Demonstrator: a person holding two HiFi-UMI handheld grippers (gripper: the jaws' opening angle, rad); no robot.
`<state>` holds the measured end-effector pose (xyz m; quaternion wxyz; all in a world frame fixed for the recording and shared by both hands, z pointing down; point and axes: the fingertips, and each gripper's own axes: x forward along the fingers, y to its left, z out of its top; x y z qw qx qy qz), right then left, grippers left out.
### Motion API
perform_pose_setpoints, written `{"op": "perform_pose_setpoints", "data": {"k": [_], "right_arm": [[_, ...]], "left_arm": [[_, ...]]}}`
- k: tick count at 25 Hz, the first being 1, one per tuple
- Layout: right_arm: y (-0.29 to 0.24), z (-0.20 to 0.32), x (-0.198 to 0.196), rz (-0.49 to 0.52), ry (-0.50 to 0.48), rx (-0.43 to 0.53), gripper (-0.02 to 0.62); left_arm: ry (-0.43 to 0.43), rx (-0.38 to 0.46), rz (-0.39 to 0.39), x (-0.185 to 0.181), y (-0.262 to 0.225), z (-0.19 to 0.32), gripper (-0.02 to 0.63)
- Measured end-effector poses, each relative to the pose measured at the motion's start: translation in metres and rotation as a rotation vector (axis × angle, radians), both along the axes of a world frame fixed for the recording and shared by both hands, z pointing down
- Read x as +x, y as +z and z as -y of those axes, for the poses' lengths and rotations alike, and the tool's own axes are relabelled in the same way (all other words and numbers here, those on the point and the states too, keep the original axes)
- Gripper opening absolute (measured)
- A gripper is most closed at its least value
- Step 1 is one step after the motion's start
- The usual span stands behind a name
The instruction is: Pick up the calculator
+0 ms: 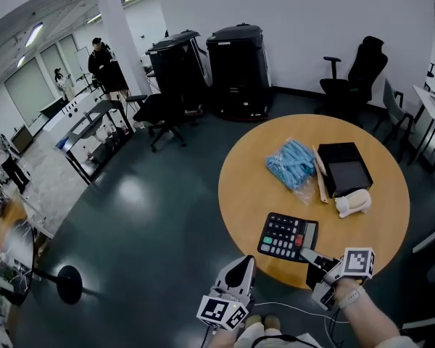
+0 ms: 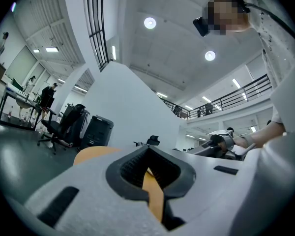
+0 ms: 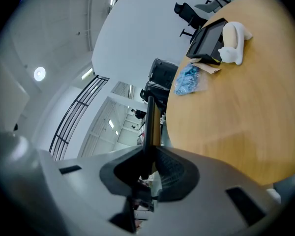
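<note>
The black calculator (image 1: 286, 236), with white and green keys, is near the front edge of the round wooden table (image 1: 241, 187). My right gripper (image 1: 307, 254) is shut on its right edge. In the right gripper view the calculator (image 3: 150, 117) shows edge-on as a thin dark strip pinched between the jaws of the right gripper (image 3: 150, 154), with the tabletop beyond. My left gripper (image 1: 244, 264) hangs off the table's front edge, left of the calculator, its jaws together and holding nothing. In the left gripper view the left gripper (image 2: 148, 165) points level toward the table edge.
Further back on the table lie a blue plastic bag (image 1: 291, 163), an open black box (image 1: 344, 167), a white soft toy (image 1: 353, 203) and a cardboard strip (image 1: 320, 174). Black bins (image 1: 235, 71) and office chairs (image 1: 359, 75) stand on the dark floor beyond.
</note>
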<state>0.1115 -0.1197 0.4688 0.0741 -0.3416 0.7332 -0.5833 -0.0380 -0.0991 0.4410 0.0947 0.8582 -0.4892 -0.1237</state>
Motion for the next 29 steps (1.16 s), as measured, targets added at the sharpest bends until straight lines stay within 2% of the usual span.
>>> {"op": "perform_pose_setpoints", "data": {"k": [7,15,19,24,29], "right_arm": [[-0.003,0.001,-0.001,-0.015,-0.012,0.032,0.063],[-0.013,-0.001,-0.002,-0.002,-0.005,0.054,0.063],[-0.013,-0.003,-0.001,-0.008,0.004,0.036,0.063],[-0.013,-0.002,-0.006,0.038,0.001,0.039,0.063],[-0.002,-0.001,-0.005,0.025,0.024,-0.007,0.063]], "left_arm": [[0.006,-0.006,0.023,0.000,0.006,-0.002,0.006],[0.002,-0.013,0.012,-0.001,0.004,-0.002,0.006],[-0.002,-0.023,0.014,0.000,0.008,-0.003,0.006],[-0.011,-0.036,0.019,-0.004,0.014,-0.005,0.006],[-0.034,-0.047,0.021,-0.013,0.018,-0.004,0.006]]}}
